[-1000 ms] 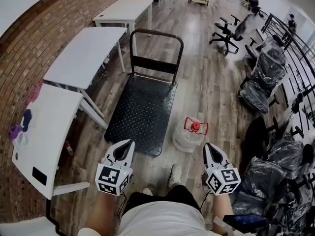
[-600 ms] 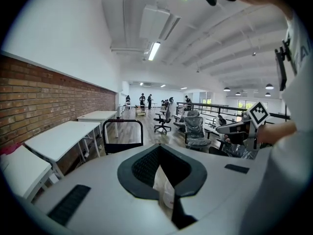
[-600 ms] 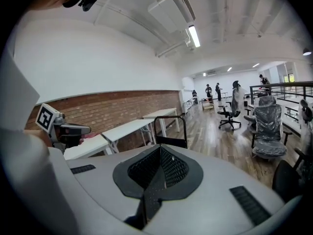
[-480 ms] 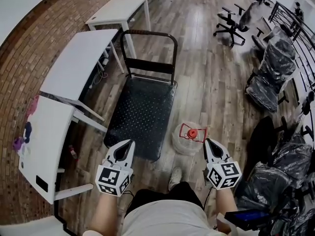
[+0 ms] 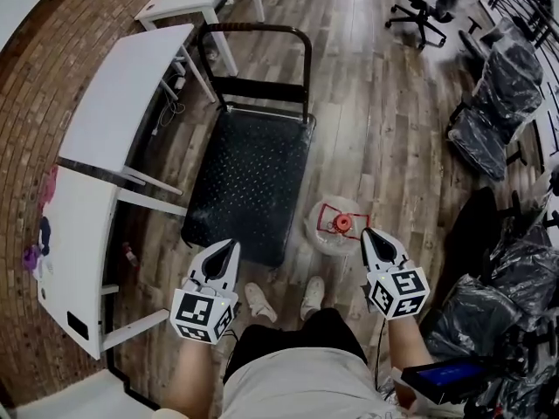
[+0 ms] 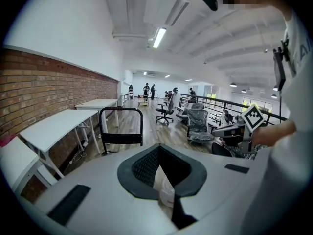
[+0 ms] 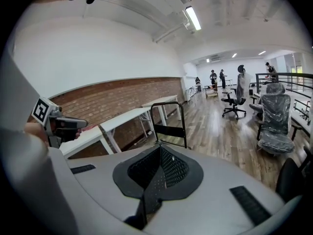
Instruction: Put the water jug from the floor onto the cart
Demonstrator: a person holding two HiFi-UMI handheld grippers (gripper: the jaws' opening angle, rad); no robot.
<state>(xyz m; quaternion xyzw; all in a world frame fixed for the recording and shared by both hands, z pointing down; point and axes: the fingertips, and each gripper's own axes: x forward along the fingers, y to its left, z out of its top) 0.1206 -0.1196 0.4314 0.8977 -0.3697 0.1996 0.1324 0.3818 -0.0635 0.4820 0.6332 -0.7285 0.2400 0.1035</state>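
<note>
The clear water jug [image 5: 327, 234], with a red cap and red handle, stands on the wood floor just right of the cart's near corner. The black flat cart [image 5: 249, 173] has an upright push handle [image 6: 121, 126] at its far end. My right gripper [image 5: 368, 233] hangs shut and empty, its tip close beside the jug's right side. My left gripper [image 5: 232, 246] hovers over the cart's near edge, left of the jug. Its jaws stand a narrow gap apart [image 6: 159, 153], with a pale shape showing through. The right gripper's pads [image 7: 160, 153] meet with nothing between them.
White desks [image 5: 122, 103] line the brick wall at the left, close to the cart. Plastic-wrapped office chairs [image 5: 502, 103] stand at the right. My shoes [image 5: 262, 302] are on the floor just behind the cart and jug.
Both grippers have moved forward and lower towards the jug and the cart's near edge. The right tip has come up beside the jug. My shoes have come into view.
</note>
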